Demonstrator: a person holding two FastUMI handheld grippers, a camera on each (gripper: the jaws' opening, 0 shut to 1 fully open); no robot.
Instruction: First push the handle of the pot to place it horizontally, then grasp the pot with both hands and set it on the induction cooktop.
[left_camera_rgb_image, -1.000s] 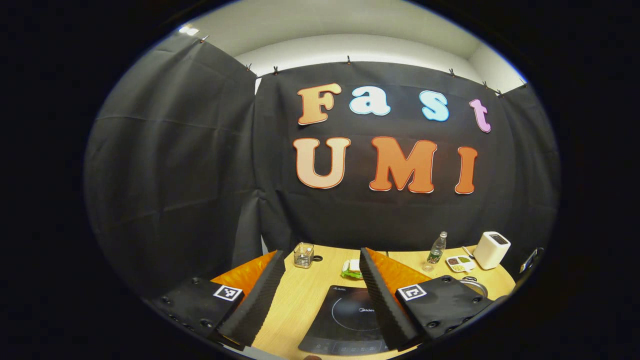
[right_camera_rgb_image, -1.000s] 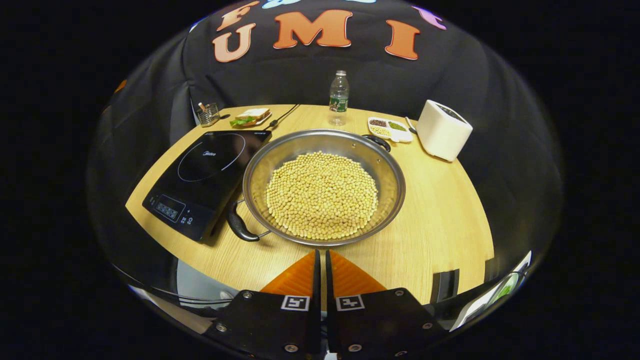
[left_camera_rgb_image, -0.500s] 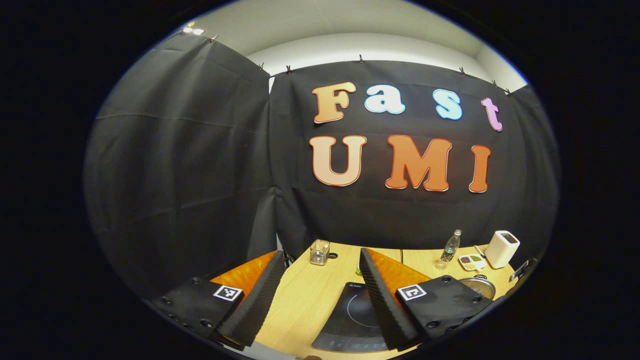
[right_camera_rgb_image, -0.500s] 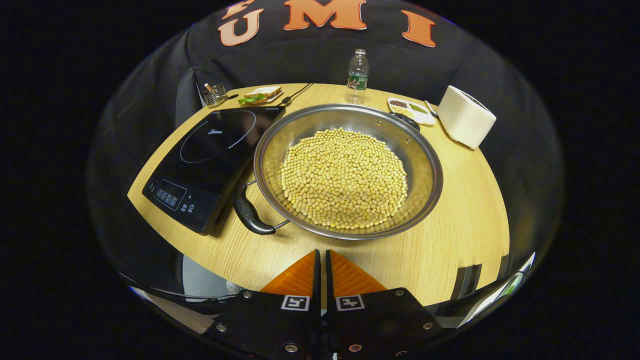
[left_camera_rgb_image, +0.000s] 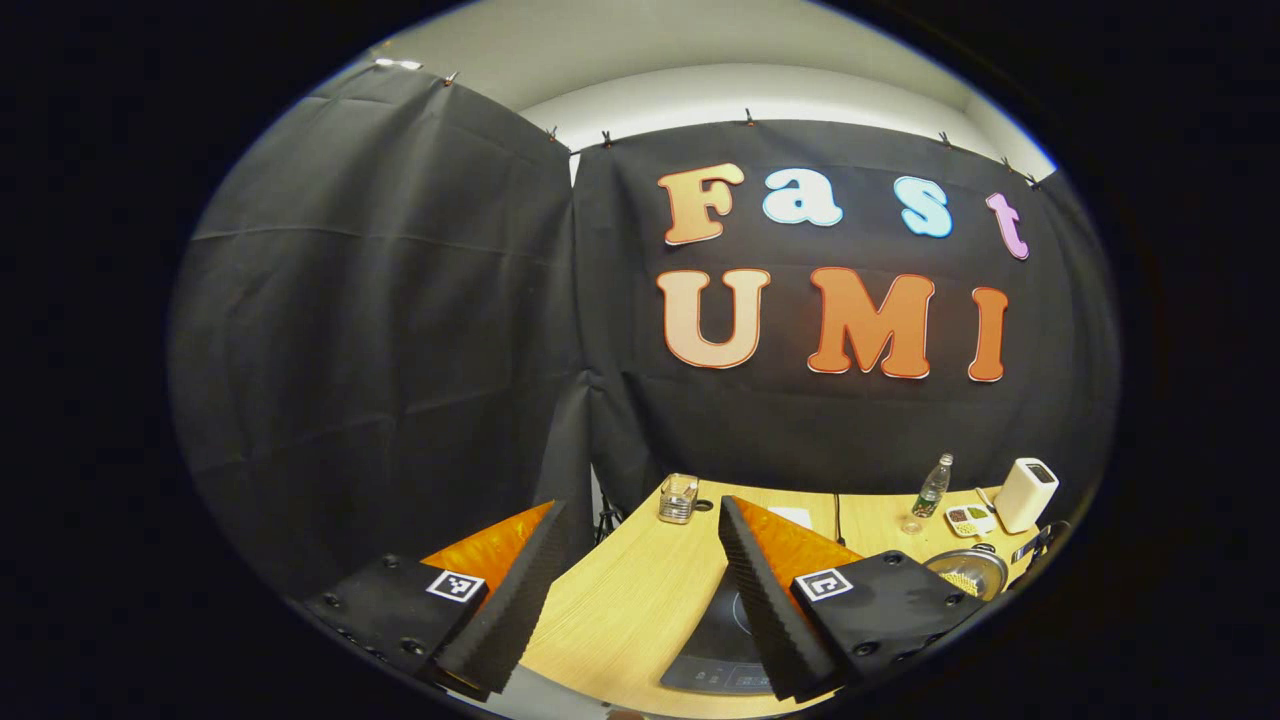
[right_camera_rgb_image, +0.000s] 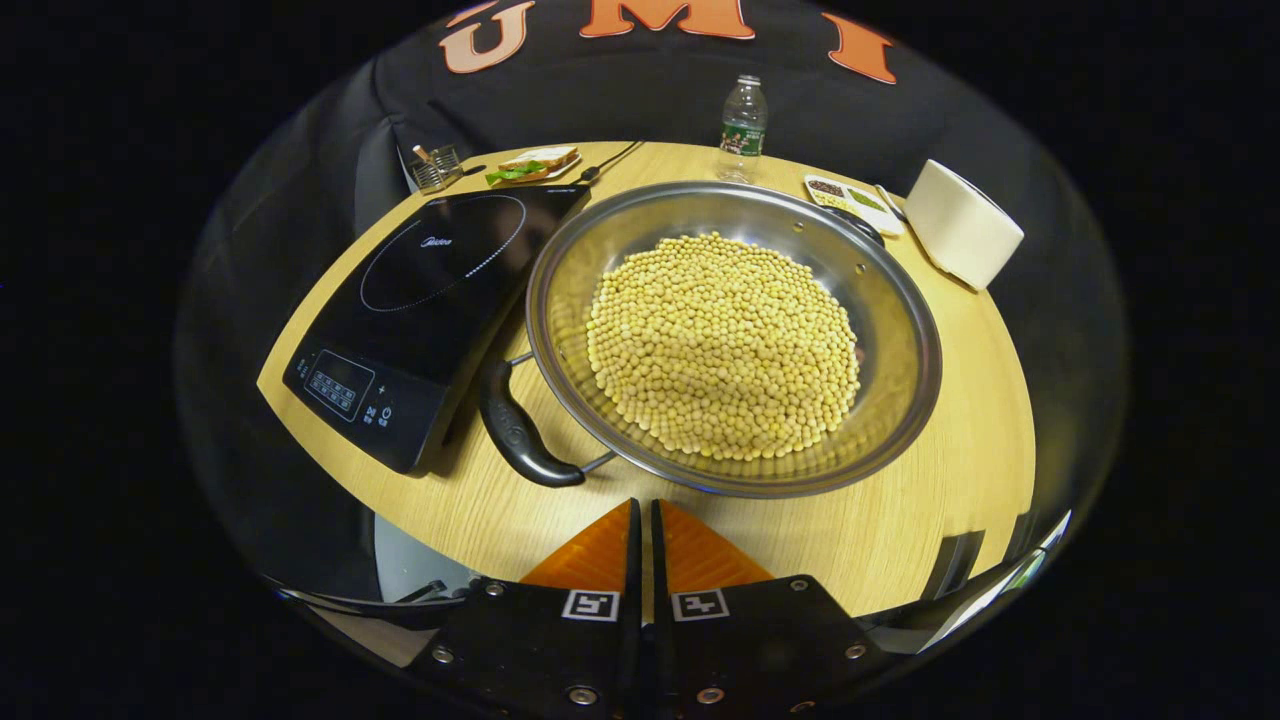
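The pot (right_camera_rgb_image: 735, 335), a wide steel pan heaped with yellow beans (right_camera_rgb_image: 725, 345), sits on the desk (right_camera_rgb_image: 900, 520) just ahead of the right tongs (right_camera_rgb_image: 641, 520), which are clenched on nothing, and its near black handle (right_camera_rgb_image: 520, 435) lies ahead and to their left, beside the induction cooktop (right_camera_rgb_image: 425, 300). Beyond the pot stand a water bottle (right_camera_rgb_image: 743, 120), a divided dish (right_camera_rgb_image: 850, 195) and a white box (right_camera_rgb_image: 962, 222). The left tongs (left_camera_rgb_image: 640, 520) are released, held above the desk edge, with the cooktop showing beside their right finger.
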